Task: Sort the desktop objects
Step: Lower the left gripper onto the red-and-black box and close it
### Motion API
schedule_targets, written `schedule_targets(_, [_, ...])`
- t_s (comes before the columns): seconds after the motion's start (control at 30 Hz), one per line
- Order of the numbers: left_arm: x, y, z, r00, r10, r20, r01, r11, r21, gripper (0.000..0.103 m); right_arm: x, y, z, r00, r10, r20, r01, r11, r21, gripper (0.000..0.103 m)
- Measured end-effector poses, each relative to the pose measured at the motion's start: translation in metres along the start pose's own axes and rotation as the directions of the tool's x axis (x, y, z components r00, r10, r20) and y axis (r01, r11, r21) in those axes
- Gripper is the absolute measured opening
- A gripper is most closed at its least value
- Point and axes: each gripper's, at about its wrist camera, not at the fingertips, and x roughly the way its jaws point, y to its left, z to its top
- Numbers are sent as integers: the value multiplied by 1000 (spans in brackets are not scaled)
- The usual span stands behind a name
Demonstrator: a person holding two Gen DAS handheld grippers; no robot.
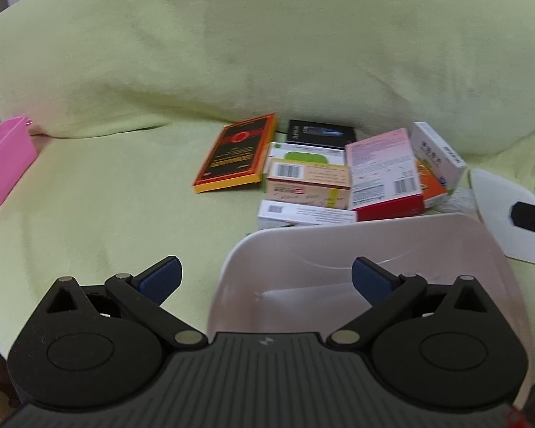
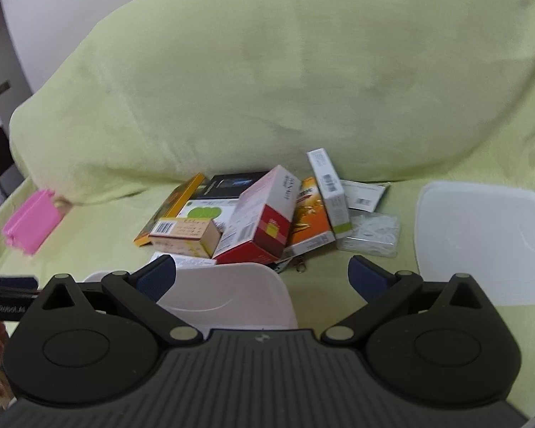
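Note:
A pile of small boxes lies on a green cloth: a black-and-orange box (image 1: 237, 153), a black box (image 1: 319, 132), a pink-and-red box (image 1: 383, 173) (image 2: 264, 214), a beige barcoded box (image 1: 308, 182) (image 2: 183, 235), an orange box (image 2: 308, 214) and a white box (image 2: 330, 189). In front of the pile stands an empty pale pink bin (image 1: 339, 246) (image 2: 232, 285). My left gripper (image 1: 265, 280) hangs open over the bin's near edge, holding nothing. My right gripper (image 2: 262, 276) is open too, just right of the bin and short of the pile.
A pink container (image 1: 5, 158) (image 2: 32, 223) lies far left. A white lid (image 2: 481, 242) (image 1: 503, 214) rests on the cloth at right. A clear bag of white bits (image 2: 372, 232) and a metal clasp (image 2: 299, 265) lie by the pile. The cloth rises steeply behind.

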Motion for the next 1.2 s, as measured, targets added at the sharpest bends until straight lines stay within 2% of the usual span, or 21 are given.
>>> schedule_targets(0.17, [2, -7, 11, 1000, -24, 5, 24, 999, 49, 102, 8, 4, 8, 999, 25, -20, -25, 1000, 3, 102])
schedule_targets(0.27, [6, -3, 19, 1000, -14, 6, 13, 996, 88, 102, 16, 5, 14, 998, 35, -46, -34, 999, 13, 102])
schedule_targets(0.5, [22, 27, 52, 995, 66, 70, -76, 986, 146, 102, 41, 12, 31, 995, 69, -78, -67, 997, 35, 102])
schedule_targets(0.63, [45, 42, 68, 986, 123, 108, -145, 966, 216, 102, 61, 22, 44, 991, 86, -102, -84, 996, 31, 102])
schedule_targets(0.7, [61, 47, 71, 982, 136, 129, -168, 943, 286, 102, 70, 28, 51, 990, 89, -107, -88, 996, 19, 102])
schedule_targets(0.8, [90, 53, 71, 980, 142, 140, -187, 895, 404, 102, 83, 34, 63, 990, 96, -106, -95, 995, 14, 102])
schedule_targets(0.87, [110, 57, 70, 982, 138, 132, -185, 861, 474, 94, 91, 37, 71, 989, 99, -105, -98, 995, 14, 102])
schedule_targets(0.93, [129, 61, 69, 983, 135, 122, -179, 824, 537, 92, 99, 38, 76, 990, 93, -105, -92, 996, 8, 102])
schedule_targets(1.1, [163, 64, 54, 991, 102, 82, -131, 759, 638, 87, 123, 37, 83, 987, 81, -136, -77, 996, 35, 102])
schedule_targets(1.2, [175, 55, 43, 992, 78, 95, -122, 705, 699, 87, 135, 35, 82, 984, 88, -157, -79, 995, 66, 102])
